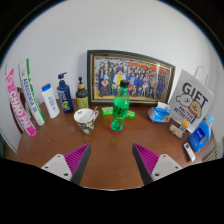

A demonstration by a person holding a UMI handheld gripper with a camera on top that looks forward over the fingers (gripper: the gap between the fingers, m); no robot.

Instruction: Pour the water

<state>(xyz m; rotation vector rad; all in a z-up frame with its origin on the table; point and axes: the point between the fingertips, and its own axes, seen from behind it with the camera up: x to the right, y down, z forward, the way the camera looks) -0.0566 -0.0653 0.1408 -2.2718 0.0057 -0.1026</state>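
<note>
Nearest, gripper (110,162) with fingers (75,160) spread wide apart, nothing between them, pink pads (146,156) facing inward over bare brown table (110,150).

Just ahead of the fingers, well clear of both tips, green bottle (120,110) standing upright on the table, roughly centred on the gap. Just beside it, toward the left finger's side, white mug (86,119) with a printed pattern, upright, near the bottle but apart from it. Contents of mug not discernible.

Off to the right-finger side, white remote (189,151) lying flat near the table edge, next to a blue box (201,136). Behind those, a white gift bag (190,100) with black lettering, tilted slightly. Between bag and bottle, a small light blue dish (160,113) on the table.

Off to the left-finger side, a row of toiletries along the wall: pink tube (16,100) and white tube (33,92) leaning against the wall, then white bottle (50,100), dark pump bottle (65,95) and small brown bottle (82,96), all upright, close to one another.

Farthest back, framed group photo (130,78) propped against the pale wall (110,30), directly behind the green bottle, with a dark ornate frame.
</note>
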